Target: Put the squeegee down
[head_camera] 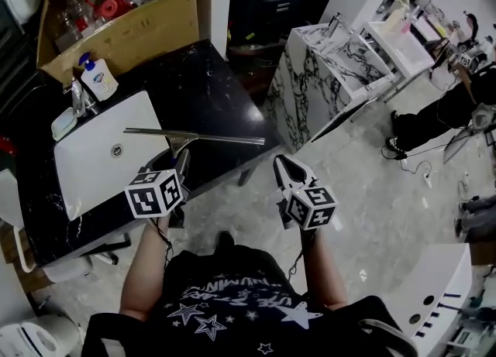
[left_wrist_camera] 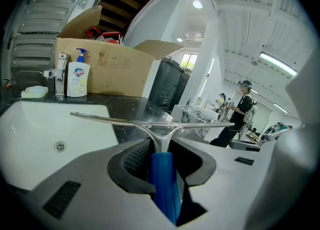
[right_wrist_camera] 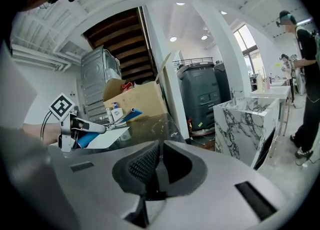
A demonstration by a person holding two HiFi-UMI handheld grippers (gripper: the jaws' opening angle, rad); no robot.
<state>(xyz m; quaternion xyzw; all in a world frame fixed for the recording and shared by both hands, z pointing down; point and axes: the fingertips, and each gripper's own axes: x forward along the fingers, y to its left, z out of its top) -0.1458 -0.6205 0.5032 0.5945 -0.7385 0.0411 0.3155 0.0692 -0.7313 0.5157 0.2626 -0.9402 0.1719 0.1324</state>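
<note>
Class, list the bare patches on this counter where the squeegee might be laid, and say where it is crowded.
Free: the black counter between the basin and its right edge, before the cardboard box. Crowded: behind the basin, with faucet, soap bottle, soap dish.

One squeegee [head_camera: 183, 142]; two grippers, the left gripper [head_camera: 180, 157] and the right gripper [head_camera: 278, 162]; one white sink [head_camera: 93, 173]; one black tabletop [head_camera: 205, 88]; one tap [head_camera: 77, 97]; one soap bottle [head_camera: 100, 78]; one soap dish [head_camera: 63, 123]; one cardboard box [head_camera: 128, 34]; one marble-veined cabinet [head_camera: 306, 84]; one person [head_camera: 442, 115] standing apart.
</note>
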